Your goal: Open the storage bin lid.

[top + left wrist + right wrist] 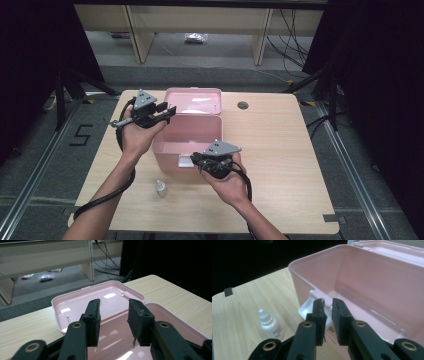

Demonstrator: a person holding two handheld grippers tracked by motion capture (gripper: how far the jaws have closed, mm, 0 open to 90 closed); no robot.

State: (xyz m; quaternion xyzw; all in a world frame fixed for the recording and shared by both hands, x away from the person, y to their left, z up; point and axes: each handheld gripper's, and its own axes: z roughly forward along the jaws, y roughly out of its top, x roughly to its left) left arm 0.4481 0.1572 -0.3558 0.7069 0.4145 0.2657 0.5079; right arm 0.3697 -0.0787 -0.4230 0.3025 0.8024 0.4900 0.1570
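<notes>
A pink plastic box [165, 145] stands open at the table's middle, its lid [192, 100] laid back flat behind it. The inside looks bare. My left gripper [167, 111] hovers over the box's back left corner, jaws apart with nothing between them; in the left gripper view it [113, 312] looks over the lid [100, 296]. My right gripper [197, 161] sits at the box's front wall by the white latch [185, 161]. In the right gripper view its jaws [328, 305] stand a narrow gap apart just before the latch [308, 306] and the box rim [317, 257], gripping nothing.
A small white dropper bottle [160, 188] stands upright on the wooden table [280, 150] in front of the box, left of my right hand; the same bottle [269, 323] appears beside the right jaws. A cable hole [243, 105] lies at the back. Black stands flank the table.
</notes>
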